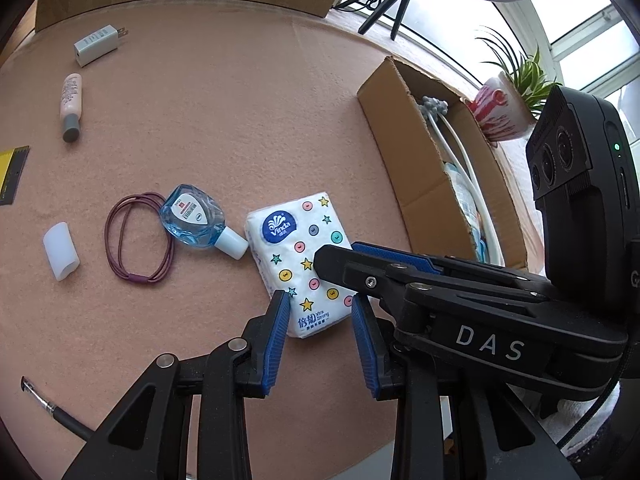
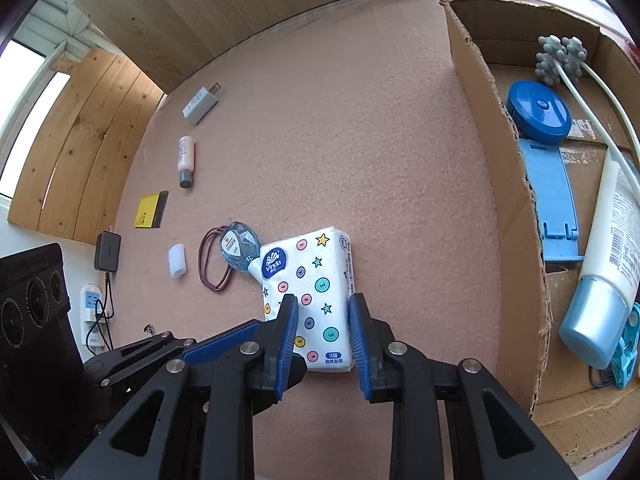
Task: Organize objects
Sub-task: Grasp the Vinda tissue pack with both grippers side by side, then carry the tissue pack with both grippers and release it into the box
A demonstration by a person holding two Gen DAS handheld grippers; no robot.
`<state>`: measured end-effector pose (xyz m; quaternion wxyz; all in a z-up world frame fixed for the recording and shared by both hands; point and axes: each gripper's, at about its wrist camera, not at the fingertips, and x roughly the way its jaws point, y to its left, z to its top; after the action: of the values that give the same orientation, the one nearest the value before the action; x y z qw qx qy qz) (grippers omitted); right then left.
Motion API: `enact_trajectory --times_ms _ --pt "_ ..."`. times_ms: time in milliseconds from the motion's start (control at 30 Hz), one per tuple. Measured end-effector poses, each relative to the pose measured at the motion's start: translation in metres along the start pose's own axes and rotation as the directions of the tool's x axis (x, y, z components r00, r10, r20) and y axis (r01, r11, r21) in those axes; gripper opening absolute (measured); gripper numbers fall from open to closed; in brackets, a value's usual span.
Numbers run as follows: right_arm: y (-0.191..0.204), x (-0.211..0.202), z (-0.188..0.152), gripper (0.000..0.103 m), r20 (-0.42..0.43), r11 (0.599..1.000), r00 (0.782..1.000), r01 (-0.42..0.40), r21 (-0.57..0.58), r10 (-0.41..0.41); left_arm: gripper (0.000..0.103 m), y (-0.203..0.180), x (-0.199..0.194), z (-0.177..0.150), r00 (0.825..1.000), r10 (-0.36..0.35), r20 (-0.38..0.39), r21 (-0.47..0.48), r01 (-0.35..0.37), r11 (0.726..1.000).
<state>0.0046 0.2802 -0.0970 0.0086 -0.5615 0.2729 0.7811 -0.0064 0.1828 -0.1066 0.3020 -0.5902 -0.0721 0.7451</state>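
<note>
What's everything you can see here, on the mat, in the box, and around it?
tissue pack: one, white with coloured dots and stars, mid-mat.
eye-drop bottle: one, clear blue, beside the pack.
hair ties: looped together, maroon, left of bottle.
white cap: one, far left.
pink tube: one, grey cap.
charger plug: one, white, far corner.
yellow card: one, mat edge.
cardboard box: one, brown, right; holds blue round case, blue stand, white tube, massager.
potted plant: one, behind box.
left tool: jaws straddle the pack.
right tool: jaws straddle the pack.
</note>
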Motion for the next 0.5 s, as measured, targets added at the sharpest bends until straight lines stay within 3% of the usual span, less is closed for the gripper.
enact_trajectory --times_ms 133,200,500 --pt "-0.005 -0.004 -0.002 0.023 -0.010 0.997 0.998 -0.063 0.031 0.064 0.034 -0.013 -0.002 0.000 1.000 -0.031 -0.005 0.032 0.031 0.999" --pt "-0.005 -0.005 -0.002 0.020 -0.015 0.994 0.995 -0.099 0.044 0.100 0.034 -0.020 -0.002 0.000 1.000 -0.005 0.003 0.049 0.004 0.999" --pt "-0.004 -0.016 0.003 0.020 0.039 0.999 0.998 -0.043 0.004 0.042 0.035 -0.001 -0.017 -0.004 0.998 0.050 0.034 0.034 -0.051 0.998"
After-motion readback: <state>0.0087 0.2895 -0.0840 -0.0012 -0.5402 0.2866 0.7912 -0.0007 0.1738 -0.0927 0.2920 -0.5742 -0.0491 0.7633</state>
